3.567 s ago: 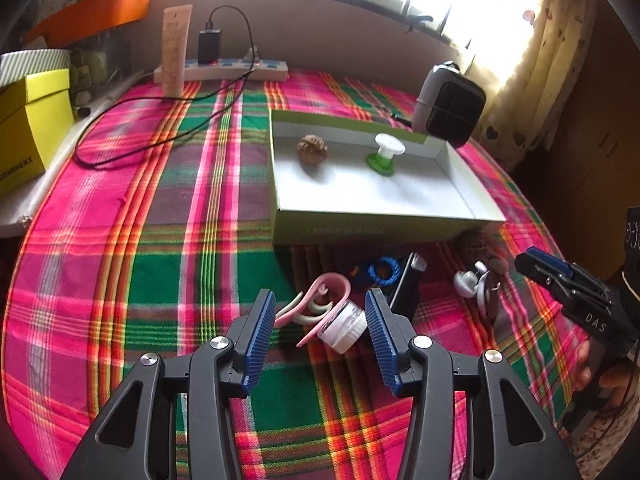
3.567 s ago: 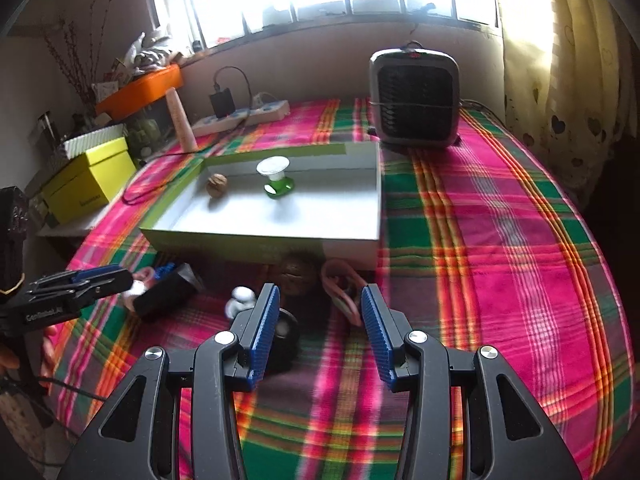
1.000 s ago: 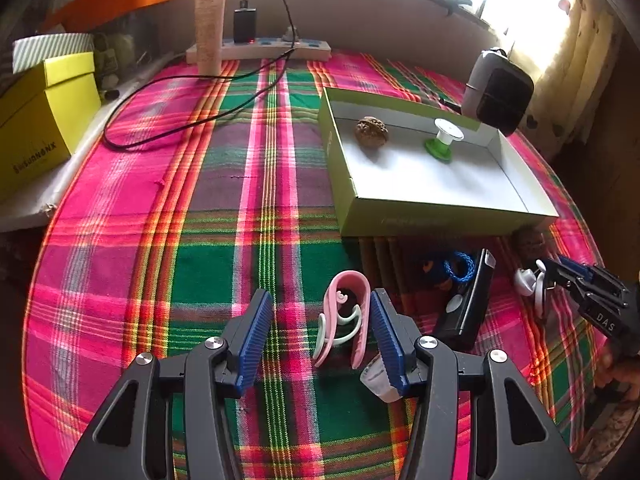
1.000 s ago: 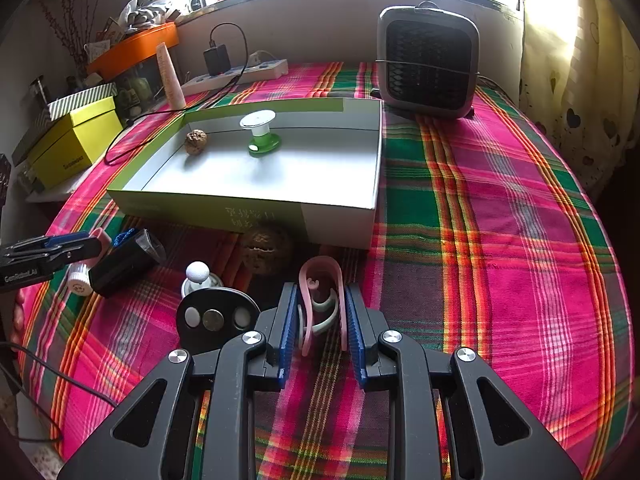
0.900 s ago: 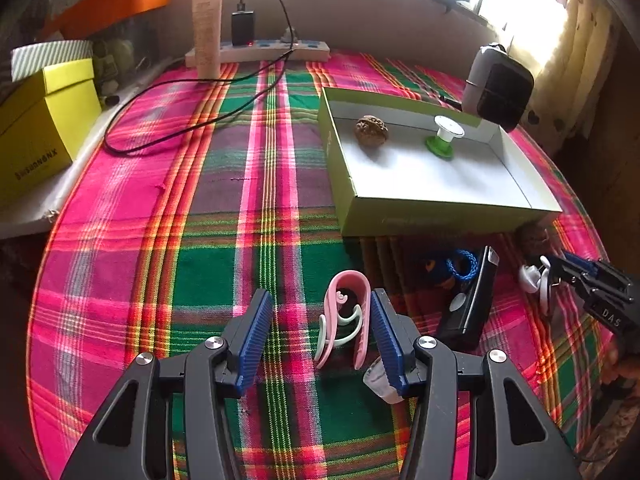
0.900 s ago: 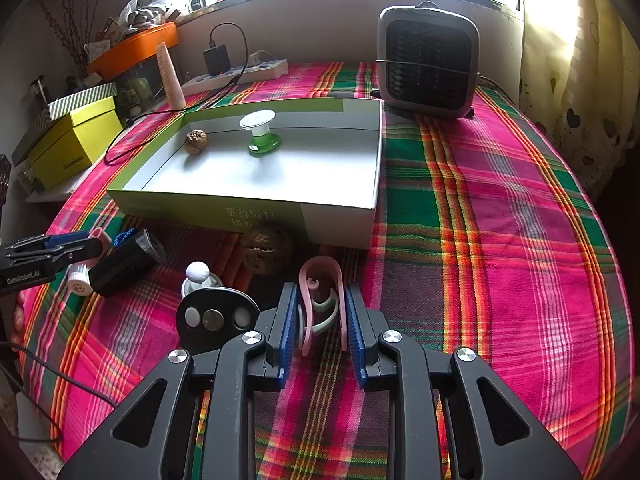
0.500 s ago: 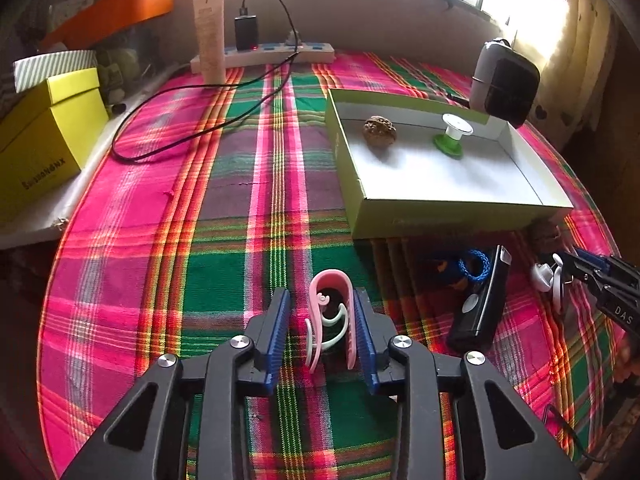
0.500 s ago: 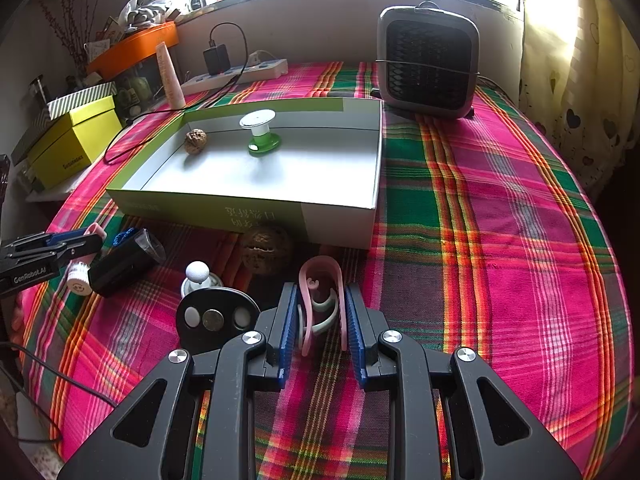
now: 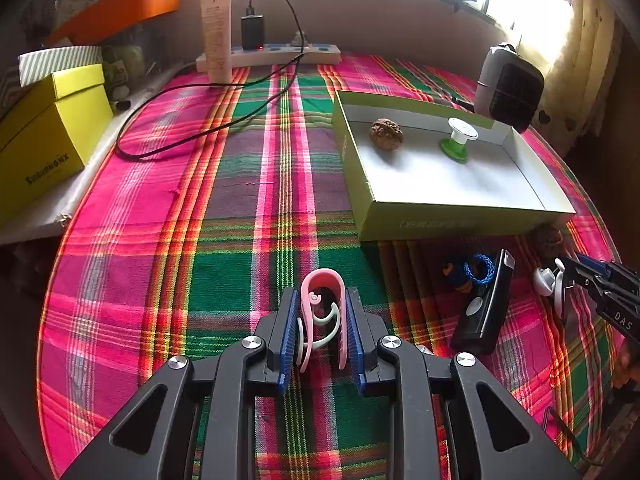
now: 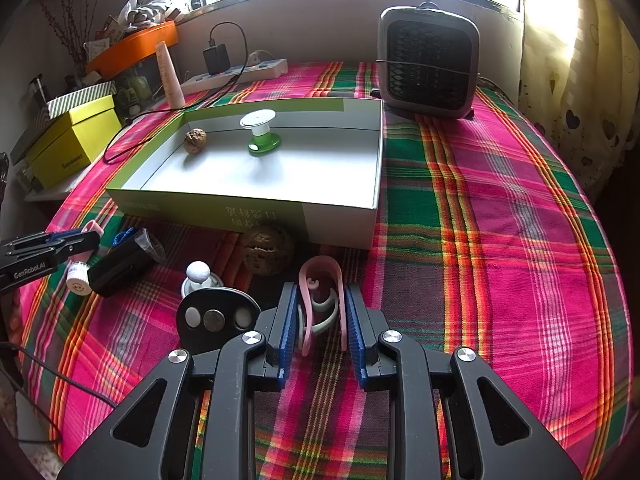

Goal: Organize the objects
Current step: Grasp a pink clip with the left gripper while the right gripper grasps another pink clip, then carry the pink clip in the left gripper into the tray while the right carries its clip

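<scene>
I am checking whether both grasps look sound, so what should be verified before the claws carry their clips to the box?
1. Left claw on the left pink clip: its jaws have just been closing and the pads now press both sides. Ok.
2. Right claw on the right pink clip: pads clamp it. Ok.
3. Box open with bare floor: the walnut and spool sit towards its far side. Ok.
4. Level path from the right claw to the box: a loose walnut lies against the near wall. Not ok, so lift over it.
5. Clips clear of the tablecloth: cannot tell.
</scene>
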`<state>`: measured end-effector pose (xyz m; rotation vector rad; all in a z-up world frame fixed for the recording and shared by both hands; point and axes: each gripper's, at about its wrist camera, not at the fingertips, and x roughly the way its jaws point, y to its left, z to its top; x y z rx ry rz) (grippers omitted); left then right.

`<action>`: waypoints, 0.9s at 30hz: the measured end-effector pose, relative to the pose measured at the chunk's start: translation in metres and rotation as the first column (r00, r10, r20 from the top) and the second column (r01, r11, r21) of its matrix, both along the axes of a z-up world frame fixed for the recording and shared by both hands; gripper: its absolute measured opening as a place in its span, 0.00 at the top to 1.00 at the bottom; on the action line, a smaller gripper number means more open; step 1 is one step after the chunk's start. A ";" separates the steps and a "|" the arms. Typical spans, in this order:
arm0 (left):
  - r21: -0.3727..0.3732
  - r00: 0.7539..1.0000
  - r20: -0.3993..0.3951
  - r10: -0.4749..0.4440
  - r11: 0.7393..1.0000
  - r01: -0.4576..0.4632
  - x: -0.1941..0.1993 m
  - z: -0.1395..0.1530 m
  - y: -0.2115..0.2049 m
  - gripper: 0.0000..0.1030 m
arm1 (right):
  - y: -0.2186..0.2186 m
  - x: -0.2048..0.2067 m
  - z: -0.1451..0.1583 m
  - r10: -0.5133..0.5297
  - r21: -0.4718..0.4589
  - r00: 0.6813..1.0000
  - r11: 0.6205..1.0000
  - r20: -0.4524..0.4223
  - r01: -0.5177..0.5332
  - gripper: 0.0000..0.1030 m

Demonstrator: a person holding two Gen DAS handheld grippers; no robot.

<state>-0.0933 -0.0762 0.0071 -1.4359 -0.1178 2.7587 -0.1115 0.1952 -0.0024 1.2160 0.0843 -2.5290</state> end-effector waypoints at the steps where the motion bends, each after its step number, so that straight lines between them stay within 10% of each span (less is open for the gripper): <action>1: 0.000 1.000 0.000 -0.002 1.000 0.002 0.000 0.000 0.000 0.79 | 0.000 0.000 0.000 0.000 0.000 1.000 1.000 0.000 0.000 0.76; 27: 0.003 0.999 -0.032 -0.017 1.000 0.018 0.004 0.015 0.009 0.79 | 0.001 0.005 0.012 -0.004 -0.025 1.000 1.000 -0.021 0.003 0.76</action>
